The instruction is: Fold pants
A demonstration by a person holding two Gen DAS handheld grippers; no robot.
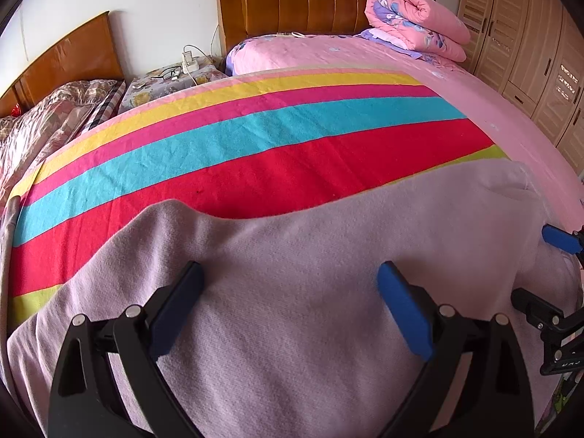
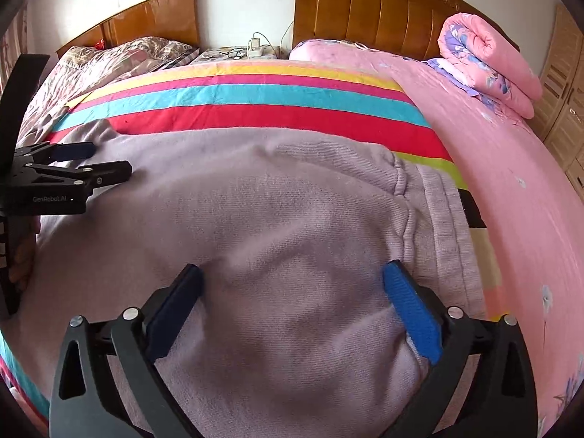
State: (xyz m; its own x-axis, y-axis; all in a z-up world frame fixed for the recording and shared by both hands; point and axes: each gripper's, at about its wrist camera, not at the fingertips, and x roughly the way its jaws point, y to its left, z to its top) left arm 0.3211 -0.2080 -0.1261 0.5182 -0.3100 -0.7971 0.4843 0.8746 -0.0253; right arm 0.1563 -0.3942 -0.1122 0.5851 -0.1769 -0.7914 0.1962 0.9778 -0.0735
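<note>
A bed [image 1: 474,84] with a pink sheet is filling the room, and a striped blanket [image 1: 255,138] in yellow, pink, blue and red is lying across it. The pants [image 1: 292,255] are soft and pale purple. They are lying flat on the striped blanket, on the side of the bed far from the brown headboard [image 1: 299,0]. In the right wrist view, the waistband [image 2: 441,226] of the pants is sitting at the edge near the pink sheet.

The left gripper [image 1: 290,306] is hanging over the pants with its fingers [image 1: 405,314] spread wide apart. Nothing is being held between them; only the flat cloth is showing under the gap. The right gripper [image 2: 292,303] is hanging over the pants too, close to the waistband. Its fingers [image 2: 412,317] are also standing wide apart and are not pinching anything.

A rolled pink quilt [image 1: 416,22] with flowers is resting on the bed, right by the headboard. A small bedside table [image 1: 168,80] is standing beside the bed near the headboard, with glasses [image 1: 168,73] and a white charger [image 1: 189,62] on it. A second bed [image 1: 47,116] is sitting past that table. Wooden wardrobe doors [image 1: 529,54] are standing on the other side of the bed.
</note>
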